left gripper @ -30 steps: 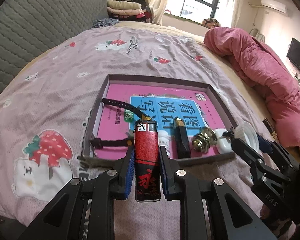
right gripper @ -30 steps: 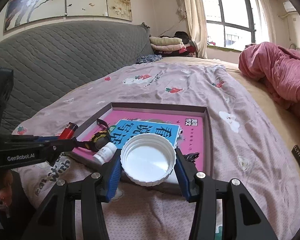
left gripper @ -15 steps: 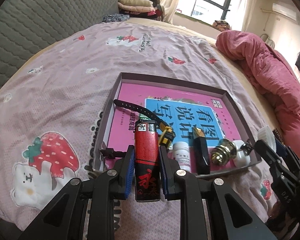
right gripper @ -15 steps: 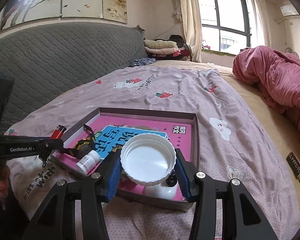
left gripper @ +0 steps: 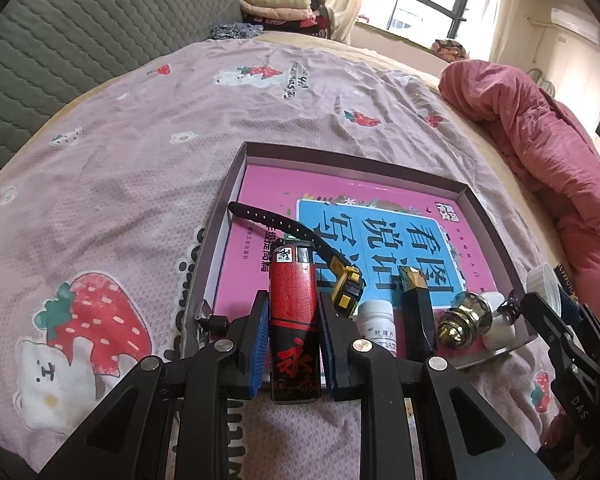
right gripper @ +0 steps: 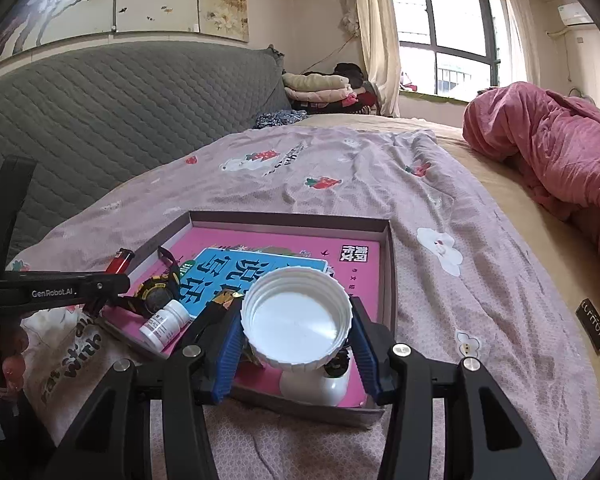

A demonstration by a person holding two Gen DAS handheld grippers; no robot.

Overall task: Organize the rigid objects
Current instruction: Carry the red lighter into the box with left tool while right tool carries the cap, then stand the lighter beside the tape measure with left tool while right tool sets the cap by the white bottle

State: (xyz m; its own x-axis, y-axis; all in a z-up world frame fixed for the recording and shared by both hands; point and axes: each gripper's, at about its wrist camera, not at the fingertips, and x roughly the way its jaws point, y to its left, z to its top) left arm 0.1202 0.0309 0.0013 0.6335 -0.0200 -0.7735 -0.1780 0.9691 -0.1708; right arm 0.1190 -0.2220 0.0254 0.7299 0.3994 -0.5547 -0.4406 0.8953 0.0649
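My left gripper (left gripper: 293, 320) is shut on a red lighter (left gripper: 293, 312), held over the near left edge of a shallow box lid (left gripper: 236, 168) with a pink and blue book inside. My right gripper (right gripper: 296, 336) is shut on a white jar cap (right gripper: 296, 316), hollow side up, above the lid's near right corner (right gripper: 390, 264). In the lid's near row lie a yellow tape measure (left gripper: 346, 286), a small white pill bottle (left gripper: 377, 326), a dark lighter (left gripper: 416, 312), a brass knob (left gripper: 462, 322) and a white object (left gripper: 496, 324).
The lid rests on a pink strawberry-print bedsheet (left gripper: 140, 152). A rolled red quilt (left gripper: 540, 128) lies at the right. A grey quilted headboard (right gripper: 100, 120) runs along the left. Folded clothes (right gripper: 320, 88) are stacked at the far end near the window.
Both grippers have moved forward and a little up over the near edge of the box lid, still holding the lighter and the cap.
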